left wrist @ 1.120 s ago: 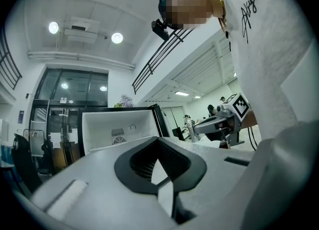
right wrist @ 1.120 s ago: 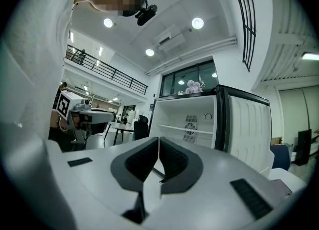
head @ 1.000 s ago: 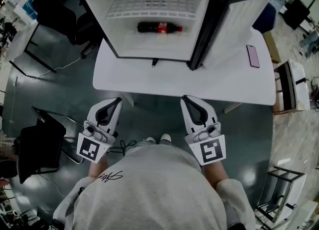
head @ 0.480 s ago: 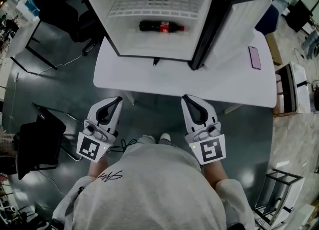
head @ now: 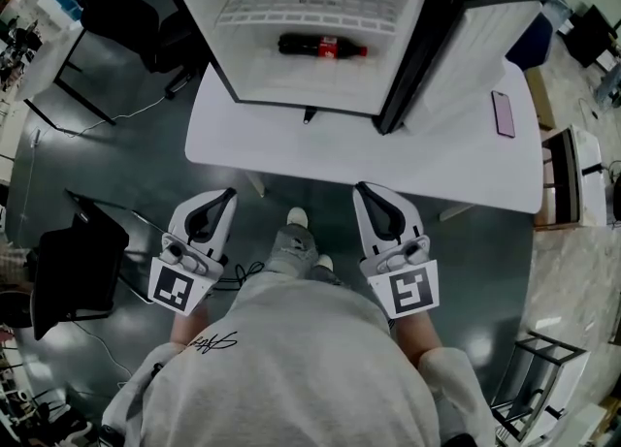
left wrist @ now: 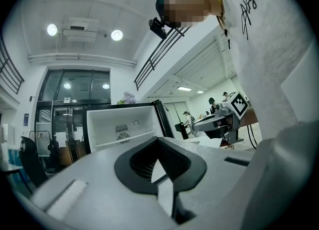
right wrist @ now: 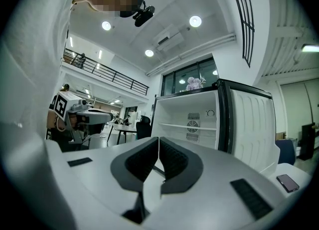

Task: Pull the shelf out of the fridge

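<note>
A small white fridge (head: 301,47) stands open on a white table (head: 330,159), its door (head: 471,43) swung to the right. Inside, a white wire shelf (head: 309,9) sits across the upper part; a cola bottle (head: 322,46) lies on the fridge floor below it. My left gripper (head: 227,199) and right gripper (head: 362,193) are both shut and empty, held side by side close to my body, well short of the table's front edge. The fridge (right wrist: 192,124) and its shelf (right wrist: 192,127) show far ahead in the right gripper view, the shelf (left wrist: 124,140) also in the left gripper view.
A phone (head: 503,112) lies on the table's right side. A black chair (head: 73,275) stands at my left, a rack (head: 568,169) at the right of the table. A dark desk frame (head: 73,96) is at the far left. My foot (head: 295,218) is forward near the table.
The view has shifted slightly toward the fridge, and one leg has stepped forward. Both grippers stay shut in the same pose.
</note>
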Action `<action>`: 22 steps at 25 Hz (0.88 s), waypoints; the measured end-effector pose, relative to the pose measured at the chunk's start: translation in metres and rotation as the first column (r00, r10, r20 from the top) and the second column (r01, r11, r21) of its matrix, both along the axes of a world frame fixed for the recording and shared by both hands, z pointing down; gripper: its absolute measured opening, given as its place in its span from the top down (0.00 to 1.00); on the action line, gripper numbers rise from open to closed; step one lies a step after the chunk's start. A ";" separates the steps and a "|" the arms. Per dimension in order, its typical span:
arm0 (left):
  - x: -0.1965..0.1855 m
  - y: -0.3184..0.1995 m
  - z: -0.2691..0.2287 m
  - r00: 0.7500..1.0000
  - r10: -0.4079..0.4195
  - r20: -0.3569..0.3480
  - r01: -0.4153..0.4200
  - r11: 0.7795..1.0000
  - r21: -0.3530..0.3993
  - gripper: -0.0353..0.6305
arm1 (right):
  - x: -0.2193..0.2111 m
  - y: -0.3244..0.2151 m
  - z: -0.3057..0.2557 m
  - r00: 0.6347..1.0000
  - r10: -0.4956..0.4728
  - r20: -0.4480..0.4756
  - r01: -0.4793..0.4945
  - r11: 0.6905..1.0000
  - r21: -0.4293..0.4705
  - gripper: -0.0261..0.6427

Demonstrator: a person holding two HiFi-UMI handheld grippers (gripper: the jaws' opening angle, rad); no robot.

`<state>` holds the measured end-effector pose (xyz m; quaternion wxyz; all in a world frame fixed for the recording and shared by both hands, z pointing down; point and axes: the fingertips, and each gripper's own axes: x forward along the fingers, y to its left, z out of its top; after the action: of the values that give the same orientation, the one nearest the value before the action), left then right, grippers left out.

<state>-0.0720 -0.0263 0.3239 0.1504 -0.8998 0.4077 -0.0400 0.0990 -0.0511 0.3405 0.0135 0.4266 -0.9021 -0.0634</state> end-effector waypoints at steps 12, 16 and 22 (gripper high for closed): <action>-0.004 -0.041 -0.010 1.000 0.022 -0.009 -0.022 0.999 0.033 0.95 | 0.000 -0.034 -0.007 0.999 0.030 -0.020 -0.029 0.999 0.018 0.94; -0.007 -0.058 -0.013 0.999 0.030 -0.012 -0.029 0.999 0.036 0.95 | -0.003 -0.049 -0.012 0.999 0.031 -0.021 -0.031 0.999 0.033 0.94; -0.002 -0.082 -0.015 0.999 0.049 -0.011 -0.049 0.998 0.042 0.95 | -0.002 -0.069 -0.013 0.999 0.041 -0.022 -0.041 0.999 0.027 0.94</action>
<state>-0.0739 -0.1086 0.3094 0.1676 -0.9064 0.3872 -0.0223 0.0972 -0.1199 0.3277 0.0195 0.4444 -0.8921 -0.0797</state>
